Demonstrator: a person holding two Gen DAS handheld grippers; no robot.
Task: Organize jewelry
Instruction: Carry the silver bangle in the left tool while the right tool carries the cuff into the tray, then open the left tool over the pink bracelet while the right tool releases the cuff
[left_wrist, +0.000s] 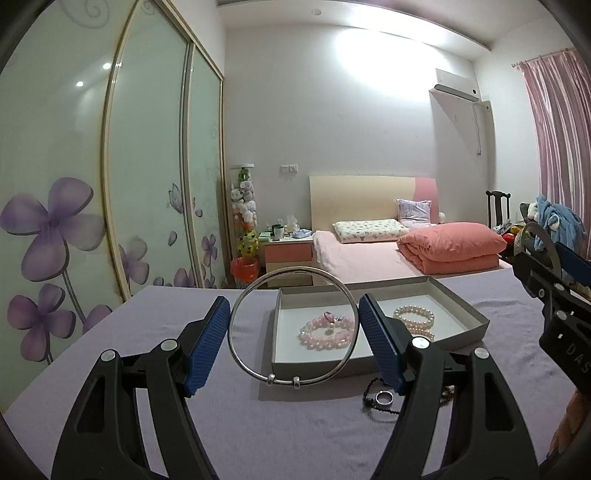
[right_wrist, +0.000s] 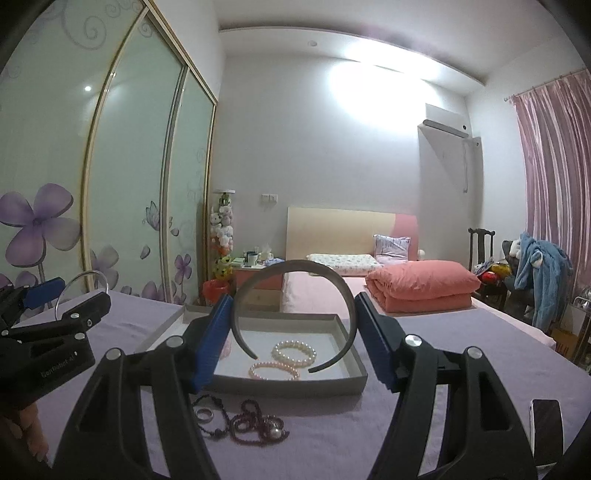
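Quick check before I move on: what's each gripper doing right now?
Left gripper: shut on the silver bangle, held upright above the tray.
Right gripper: shut on the dark headband, open ends pointing down.

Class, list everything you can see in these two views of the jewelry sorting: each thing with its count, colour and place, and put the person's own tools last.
Bangle: one, silver, held upright in the left gripper.
Headband: one, dark, held in the right gripper.
Box: one, grey, white inside, on the purple cloth.
Bead bracelets: pink and white, inside the box.
Ring: one, silver, before the box.
Dark bead strands: tangled beside the ring.
Bed: one, pink, behind.
Left gripper: black, blue fingers.
Right gripper: black, blue fingers.
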